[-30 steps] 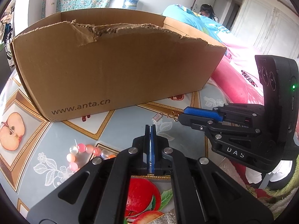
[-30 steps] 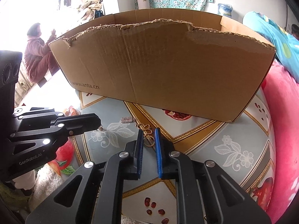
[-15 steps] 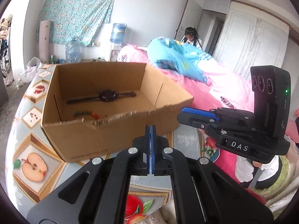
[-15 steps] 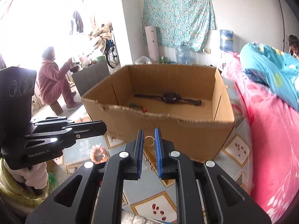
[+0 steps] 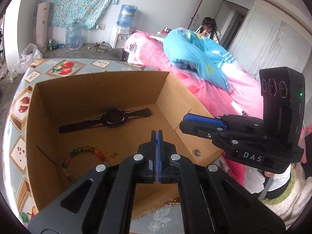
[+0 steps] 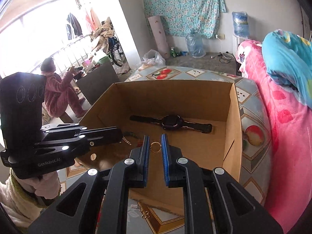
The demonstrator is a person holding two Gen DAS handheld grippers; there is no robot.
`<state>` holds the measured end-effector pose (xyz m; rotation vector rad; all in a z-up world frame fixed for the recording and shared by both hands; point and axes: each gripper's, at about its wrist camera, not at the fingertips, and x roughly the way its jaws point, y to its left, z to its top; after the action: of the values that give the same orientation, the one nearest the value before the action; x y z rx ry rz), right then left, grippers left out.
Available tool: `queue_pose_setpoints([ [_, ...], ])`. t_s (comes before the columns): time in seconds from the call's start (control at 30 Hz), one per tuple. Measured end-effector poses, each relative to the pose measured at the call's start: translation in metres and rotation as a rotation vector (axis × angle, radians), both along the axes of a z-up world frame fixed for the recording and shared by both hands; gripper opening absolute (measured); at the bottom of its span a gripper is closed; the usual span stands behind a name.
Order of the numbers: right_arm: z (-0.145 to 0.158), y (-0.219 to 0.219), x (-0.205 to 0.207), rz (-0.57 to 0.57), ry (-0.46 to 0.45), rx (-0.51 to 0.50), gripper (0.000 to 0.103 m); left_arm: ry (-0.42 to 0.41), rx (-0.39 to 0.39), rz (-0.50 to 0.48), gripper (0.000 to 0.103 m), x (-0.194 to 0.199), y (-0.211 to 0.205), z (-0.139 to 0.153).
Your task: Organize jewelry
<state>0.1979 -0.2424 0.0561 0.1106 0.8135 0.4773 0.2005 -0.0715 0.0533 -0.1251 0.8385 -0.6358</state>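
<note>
Jewelry sits partly boxed: we count one black wristwatch [image 5: 114, 117] and one beaded bracelet [image 5: 81, 157] on the floor of the single cardboard box [image 5: 39, 117] on the bench [image 5: 13, 136]. We hold two tools above its near edge. Our left hand-held gripper [image 5: 157, 134] has its pads pressed together, pinching a fine gold chain [image 6: 126, 140]; our right hand-held gripper [image 6: 155, 139] pinches one gold ring [image 6: 155, 147]. A few small gold pieces [image 6: 143, 212] lie on the bench outside.

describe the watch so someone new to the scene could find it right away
Look in the open cardboard box on the fruit-patterned tablecloth. The black wristwatch lies flat near its far wall, strap stretched out straight. Unlike the bead bracelet nearer the front, it is dark, with a squarish face.
</note>
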Motion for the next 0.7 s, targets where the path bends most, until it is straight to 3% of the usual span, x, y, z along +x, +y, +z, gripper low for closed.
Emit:
queue_pose_setpoints([
  [0.07, -0.003, -0.002, 0.008, -0.012, 0.007, -0.008, 0.013, 0.025, 0.019, 0.002, 0.003, 0.008, -0.007, -0.009],
  [0.17, -0.004, -0.005, 0.015, -0.019, 0.004, -0.013, 0.013, 0.031, 0.026, 0.01, 0.019, 0.013, -0.014, -0.017],
  [0.5, 0.013, -0.024, 0.002, -0.055, -0.056, 0.045, 0.014, -0.012, -0.003, 0.026, 0.019, 0.003, -0.004, -0.004],
  [0.7, 0.031, -0.036, -0.036, -0.061, -0.136, 0.078, 0.014, -0.102, -0.012, 0.025, 0.023, -0.042, 0.019, 0.018],
])
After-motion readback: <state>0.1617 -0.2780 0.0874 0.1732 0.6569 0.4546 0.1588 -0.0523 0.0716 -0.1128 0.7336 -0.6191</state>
